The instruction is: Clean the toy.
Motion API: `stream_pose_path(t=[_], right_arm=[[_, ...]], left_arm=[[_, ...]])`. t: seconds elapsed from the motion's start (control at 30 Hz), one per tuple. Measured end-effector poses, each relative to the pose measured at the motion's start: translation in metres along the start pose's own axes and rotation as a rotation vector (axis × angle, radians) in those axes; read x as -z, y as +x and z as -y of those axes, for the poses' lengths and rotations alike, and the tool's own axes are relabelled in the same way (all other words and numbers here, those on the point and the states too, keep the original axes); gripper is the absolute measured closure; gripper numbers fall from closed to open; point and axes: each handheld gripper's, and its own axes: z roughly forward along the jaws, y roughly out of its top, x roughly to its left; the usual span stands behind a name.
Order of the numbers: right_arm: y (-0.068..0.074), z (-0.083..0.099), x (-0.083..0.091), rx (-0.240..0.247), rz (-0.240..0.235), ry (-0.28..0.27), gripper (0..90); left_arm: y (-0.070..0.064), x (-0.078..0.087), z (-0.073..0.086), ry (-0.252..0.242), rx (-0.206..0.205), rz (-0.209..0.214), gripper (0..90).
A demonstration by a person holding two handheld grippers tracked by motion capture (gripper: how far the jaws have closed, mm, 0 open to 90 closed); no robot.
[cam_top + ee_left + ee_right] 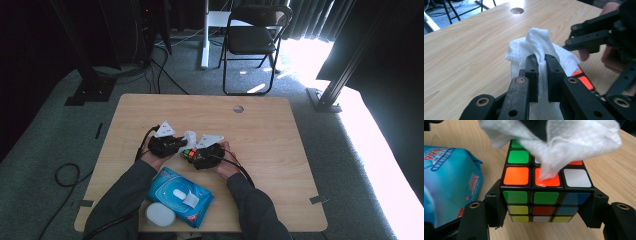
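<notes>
Nearest the high camera, at the table's front edge, lies a blue wet-wipe pack with a white round lid just beside it. Beyond them, mid-table, the two hands meet. The right gripper has its jaws clamped on either side of a puzzle cube, which stands on the wood with its top face up. The left gripper has its jaws pressed together on a bunched white wipe, and the wipe's lower fold touches the cube's top, on the middle orange tile of the near row.

The step in hand looks like wiping the cube's top face. Next, I judge, the left gripper needs to drag the wipe across the tiles while the right keeps the cube steady, then the cube must be turned to offer another side.

The wipe hides most of the far tiles on top. The cube's back and underside are out of sight, and the print on the pack is too blurred to read.
</notes>
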Motion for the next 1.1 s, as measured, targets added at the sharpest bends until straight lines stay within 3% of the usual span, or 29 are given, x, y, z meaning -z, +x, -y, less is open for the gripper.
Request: stream_pose_path(t=[0.37, 0.63, 1.1], right_arm=[[0.005, -0.002, -0.002, 0.022, -0.026, 0.007, 34.1], [0.007, -0.003, -0.007, 0.025, -0.034, 0.013, 34.1], [0.001, -0.002, -0.004, -0.025, -0.027, -0.013, 34.1]], left_arm=[[-0.002, -0.003, -0.002, 0.015, -0.005, 0.001, 82.1], [-0.014, -0.008, -0.007, 0.036, -0.043, 0.049, 82.1], [-0.028, -0.007, -0.011, 0.031, -0.081, 0.104, 82.2]])
